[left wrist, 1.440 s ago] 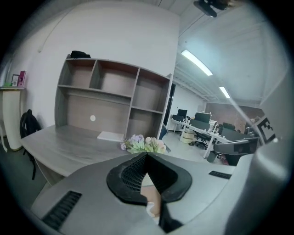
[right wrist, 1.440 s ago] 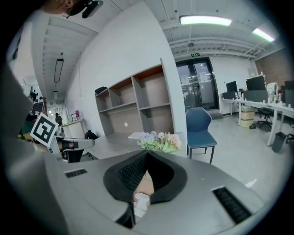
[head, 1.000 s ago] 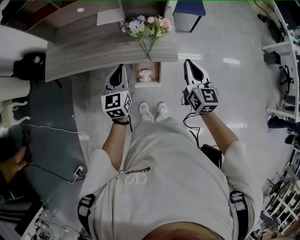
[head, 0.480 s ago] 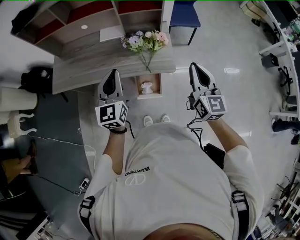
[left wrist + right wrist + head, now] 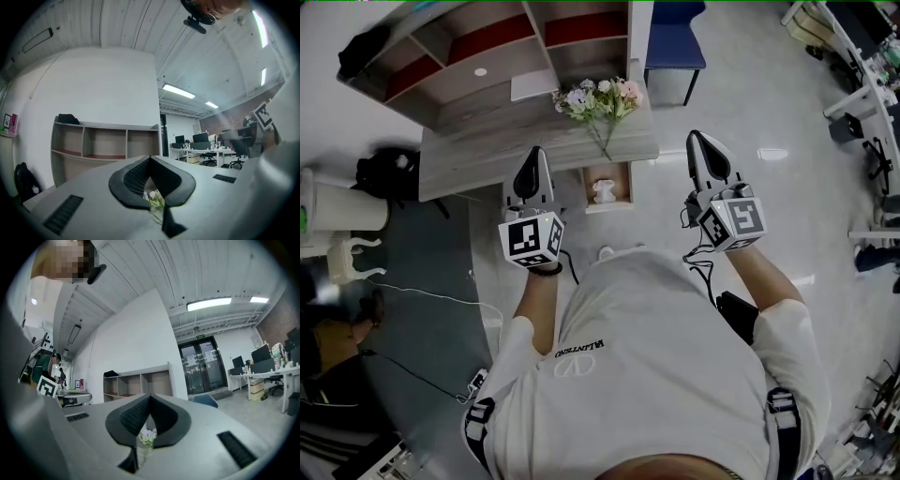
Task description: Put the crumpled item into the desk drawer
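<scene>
A crumpled white item (image 5: 603, 191) lies inside the open wooden drawer (image 5: 624, 184) under the front edge of the grey desk (image 5: 487, 155). My left gripper (image 5: 534, 153) is held in the air to the left of the drawer, its jaws together with nothing between them. My right gripper (image 5: 695, 138) hovers to the right of the drawer, also shut and empty. Neither touches the drawer. In the left gripper view the pads meet at the left gripper (image 5: 150, 158), and in the right gripper view at the right gripper (image 5: 150, 395). Both point at the flowers (image 5: 154, 200).
A bunch of flowers (image 5: 600, 97) lies on the desk top above the drawer. Behind the desk is a wooden shelf unit (image 5: 487, 52), with a blue chair (image 5: 675, 42) beside it. A black backpack (image 5: 380, 173) and a white cable (image 5: 422, 295) are on the floor at left.
The desk and drawer have slid lower in the head view, and the person's shoes have gone behind the shirt. Both grippers stay shut on either side of the drawer.
</scene>
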Tool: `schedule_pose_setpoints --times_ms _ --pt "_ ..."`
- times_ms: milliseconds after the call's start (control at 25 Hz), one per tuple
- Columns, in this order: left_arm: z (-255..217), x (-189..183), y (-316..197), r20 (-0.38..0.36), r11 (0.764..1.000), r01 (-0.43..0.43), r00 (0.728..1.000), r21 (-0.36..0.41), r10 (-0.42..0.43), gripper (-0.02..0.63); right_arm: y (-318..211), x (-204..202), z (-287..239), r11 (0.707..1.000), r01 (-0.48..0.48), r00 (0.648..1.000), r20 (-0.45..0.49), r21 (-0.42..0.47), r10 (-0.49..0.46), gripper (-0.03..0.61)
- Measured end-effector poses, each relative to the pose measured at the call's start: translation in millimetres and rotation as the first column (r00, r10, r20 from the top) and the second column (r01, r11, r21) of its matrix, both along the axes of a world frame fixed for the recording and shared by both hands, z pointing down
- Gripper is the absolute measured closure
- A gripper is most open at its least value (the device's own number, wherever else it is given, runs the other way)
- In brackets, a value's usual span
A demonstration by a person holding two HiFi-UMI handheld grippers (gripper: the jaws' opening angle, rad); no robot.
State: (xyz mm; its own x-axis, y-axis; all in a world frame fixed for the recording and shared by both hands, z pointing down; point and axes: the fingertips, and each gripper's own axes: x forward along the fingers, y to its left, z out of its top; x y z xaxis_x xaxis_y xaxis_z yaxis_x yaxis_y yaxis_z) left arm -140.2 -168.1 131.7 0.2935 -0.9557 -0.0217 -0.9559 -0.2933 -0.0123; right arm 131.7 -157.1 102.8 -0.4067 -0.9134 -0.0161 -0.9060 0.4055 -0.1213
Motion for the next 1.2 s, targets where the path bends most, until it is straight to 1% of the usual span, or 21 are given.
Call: schedule_pose_setpoints --times_ms 240,440,1200 --pt "-0.7 -2.9 -0.1 0.01 1.0 0.004 1.0 -0.003 -0.004 0.612 -1.3 2.4 6.2 1.0 -0.016 1.0 0.013 -0.023 0.016 0.581" --pt "2.0 -3.1 2.5 0.017 1.0 -0.006 1.0 -0.014 0.006 0.612 0.4 2.4 9.1 0.999 -0.026 1.0 0.011 -0.023 0.026 0.581" --pt "6.7 2.8 2.9 -0.009 0.999 -0.023 1.0 -0.027 0.023 0.612 1.0 -0.3 13.5 0.999 -0.036 0.999 0.012 -0.034 0.037 0.581"
